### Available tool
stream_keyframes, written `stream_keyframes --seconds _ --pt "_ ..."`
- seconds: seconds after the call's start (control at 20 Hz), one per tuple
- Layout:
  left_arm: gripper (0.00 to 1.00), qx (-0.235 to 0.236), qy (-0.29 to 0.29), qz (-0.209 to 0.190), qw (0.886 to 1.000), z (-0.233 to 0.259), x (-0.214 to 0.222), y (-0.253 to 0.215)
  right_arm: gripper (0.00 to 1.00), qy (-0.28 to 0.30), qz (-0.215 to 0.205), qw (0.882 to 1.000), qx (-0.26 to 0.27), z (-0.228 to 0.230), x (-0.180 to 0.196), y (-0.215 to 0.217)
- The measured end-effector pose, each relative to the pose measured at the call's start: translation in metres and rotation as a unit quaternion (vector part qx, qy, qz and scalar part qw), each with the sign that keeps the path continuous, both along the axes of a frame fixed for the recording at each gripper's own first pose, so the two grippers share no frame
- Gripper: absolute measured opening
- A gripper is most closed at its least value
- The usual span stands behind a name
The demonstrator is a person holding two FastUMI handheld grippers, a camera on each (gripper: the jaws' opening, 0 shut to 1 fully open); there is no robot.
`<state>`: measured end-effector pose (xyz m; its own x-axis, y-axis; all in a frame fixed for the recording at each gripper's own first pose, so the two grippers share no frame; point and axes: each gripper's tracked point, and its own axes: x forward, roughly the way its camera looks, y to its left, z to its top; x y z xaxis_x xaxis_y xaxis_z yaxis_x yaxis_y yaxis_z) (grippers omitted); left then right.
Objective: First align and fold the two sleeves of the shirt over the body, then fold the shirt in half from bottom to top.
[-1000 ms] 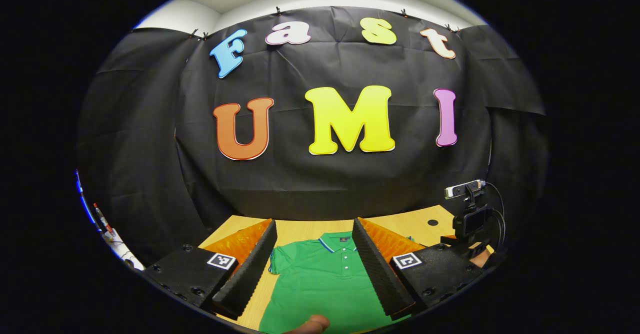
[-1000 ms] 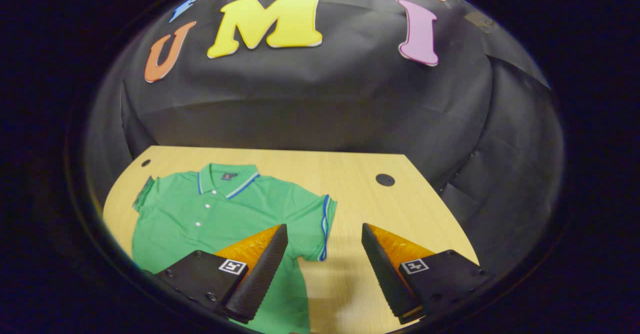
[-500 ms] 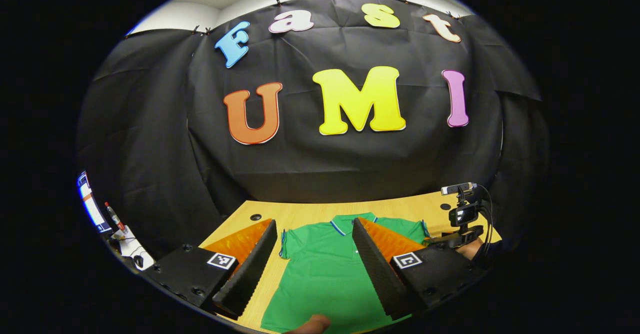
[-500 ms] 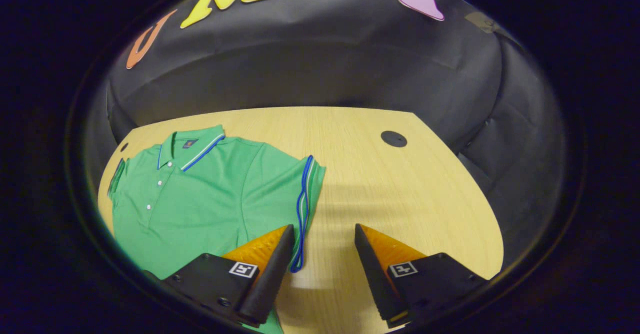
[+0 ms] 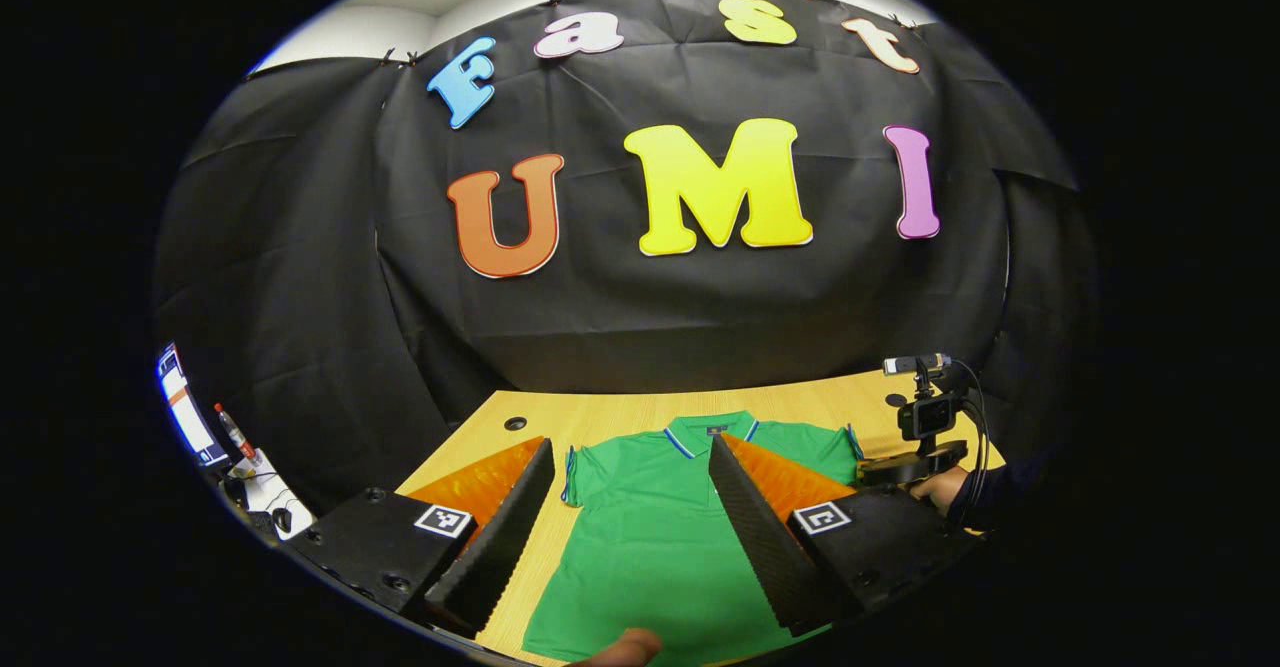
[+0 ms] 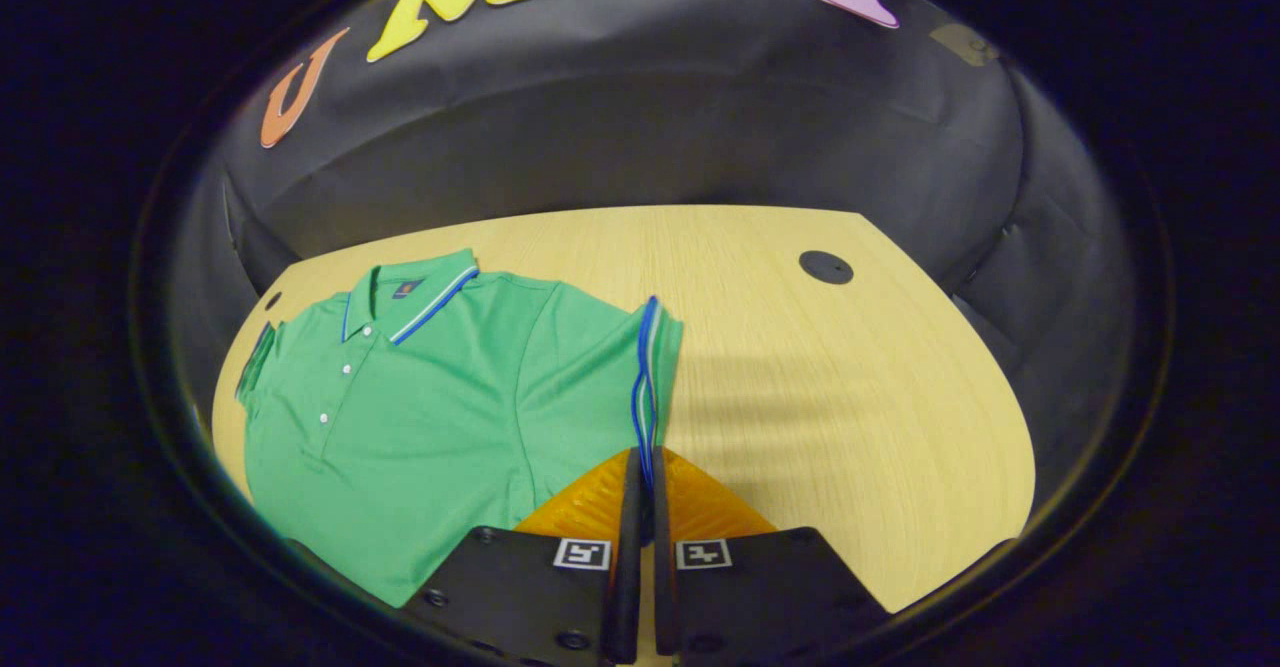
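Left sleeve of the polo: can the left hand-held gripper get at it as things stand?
Probably yes: the left hand-held gripper is open above the shirt, and the left sleeve lies flat and uncovered on the table.

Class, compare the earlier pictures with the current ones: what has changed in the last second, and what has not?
The right claw has closed its fingers on the blue-trimmed sleeve cuff of the green shirt, having stood open beside it before. The left claw stays open above the shirt, which still lies flat and unfolded on the table.
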<state>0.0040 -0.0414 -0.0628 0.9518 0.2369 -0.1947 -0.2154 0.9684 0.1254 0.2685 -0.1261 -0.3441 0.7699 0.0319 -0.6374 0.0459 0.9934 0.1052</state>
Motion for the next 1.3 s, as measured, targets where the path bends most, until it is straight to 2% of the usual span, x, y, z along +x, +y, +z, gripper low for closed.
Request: stream_keyframes --seconds 0.25,0.55,0.85,1.1,1.15,1.25,1.3 --pt "1.00 -0.006 0.001 0.007 1.000 -0.002 -0.005 0.009 0.03 0.001 0.010 1.000 -0.008 0.002 -0.002 0.000" --pt "1.00 -0.012 -0.005 0.014 1.000 0.001 -0.011 0.022 0.00 -0.045 0.036 0.997 -0.046 0.042 0.001 0.011" --pt "1.00 -0.024 -0.013 0.029 0.999 0.003 -0.020 0.043 0.03 -0.072 0.093 0.991 -0.068 0.066 -0.004 0.062" --pt "1.00 -0.033 -0.008 0.051 0.998 -0.004 -0.032 0.062 0.03 -0.059 0.140 0.985 -0.077 0.053 -0.010 0.110" --pt "1.00 -0.034 -0.006 0.055 0.998 -0.006 -0.036 0.066 0.07 -0.055 0.145 0.985 -0.076 0.048 -0.010 0.118" --pt "1.00 -0.036 -0.001 0.063 0.997 -0.011 -0.042 0.073 0.07 -0.047 0.149 0.985 -0.078 0.039 -0.009 0.128" --pt "1.00 -0.038 0.002 0.066 0.997 -0.012 -0.044 0.077 0.00 -0.041 0.149 0.985 -0.080 0.034 -0.010 0.131"
